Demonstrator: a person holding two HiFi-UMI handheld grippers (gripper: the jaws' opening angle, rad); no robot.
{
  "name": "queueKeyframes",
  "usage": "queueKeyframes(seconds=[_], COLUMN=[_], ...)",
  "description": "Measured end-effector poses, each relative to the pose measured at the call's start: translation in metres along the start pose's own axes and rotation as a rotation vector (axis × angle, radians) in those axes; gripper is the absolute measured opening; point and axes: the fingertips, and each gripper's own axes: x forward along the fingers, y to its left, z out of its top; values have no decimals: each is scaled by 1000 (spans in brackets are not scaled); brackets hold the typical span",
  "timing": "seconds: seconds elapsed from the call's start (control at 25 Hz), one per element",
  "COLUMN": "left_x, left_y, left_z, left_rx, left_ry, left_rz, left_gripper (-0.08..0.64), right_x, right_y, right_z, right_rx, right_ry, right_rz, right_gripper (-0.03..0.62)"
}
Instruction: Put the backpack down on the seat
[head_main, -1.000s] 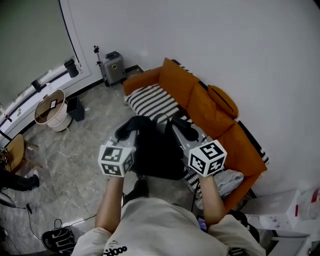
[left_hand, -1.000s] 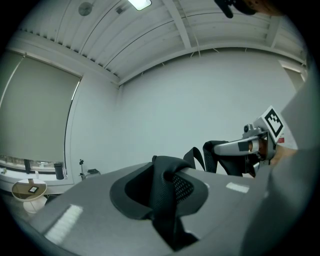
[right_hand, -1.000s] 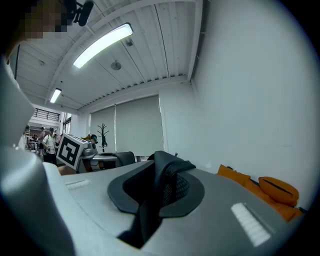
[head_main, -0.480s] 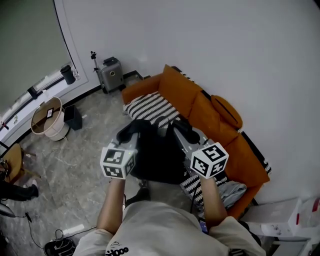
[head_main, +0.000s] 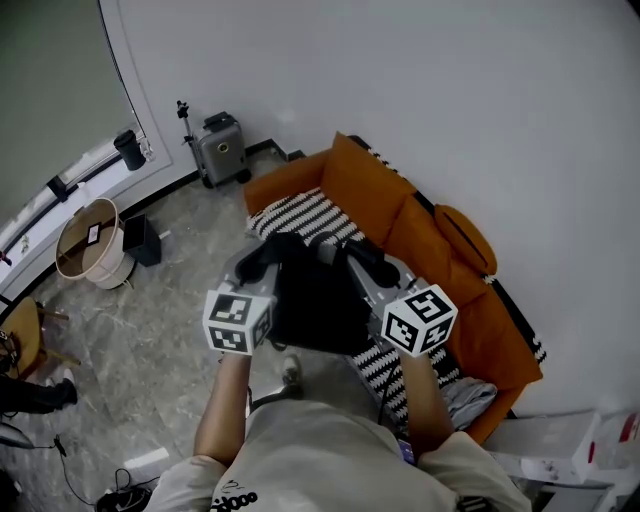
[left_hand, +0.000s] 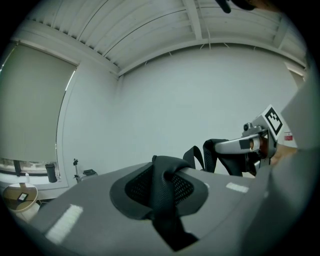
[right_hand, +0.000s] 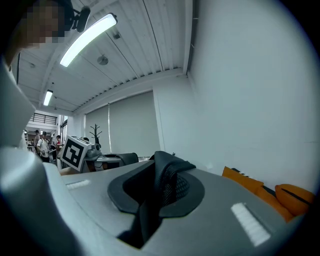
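Left gripper: jaws almost together, pinched on a black mesh strap that rises between the pads, folds over at the top and drops back down into the gap.
Right gripper: same narrow set, clamped on a second mesh strap, which bunches up above the pads (a loose fold leaning to the right).
Grip: pads pressing on the webbing on both sides; nothing else between either pair of jaws.
Grippers together: side by side in the head view, marker cubes toward the person, jaws pointing away toward the sofa; each seen across from the other in its own gripper view, with a strap looped at its tip.
Backpack: black, hanging between the two grippers by its straps, bulk below and between the jaws.
Backpack against the seat: overlaps the front edge of the striped cover in the head view; contact with the cushion not possible to tell from above.
Seat: orange sofa cushion under a black-and-white striped cover, against the white wall, orange back cushions behind.
Floor: grey marbled tile to the left of the backpack.
Far corner: a grey suitcase upright by the wall, a round basket well apart from the sofa.
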Motion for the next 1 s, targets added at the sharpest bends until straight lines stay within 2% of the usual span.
queueKeyframes(seconds=[0.44,1.0], left_x=[69,140], left_y=[63,115], left_z=[6,0], left_rx=[-14,-20], left_ry=[14,28], left_rz=[-38,-105], left_gripper=[52,54], right_x=[78,152], right_y=[-42,-88], right_z=[17,23], right_rx=[21,51], right_ry=[11,27], right_rz=[-33,-74], right_gripper=[38,38])
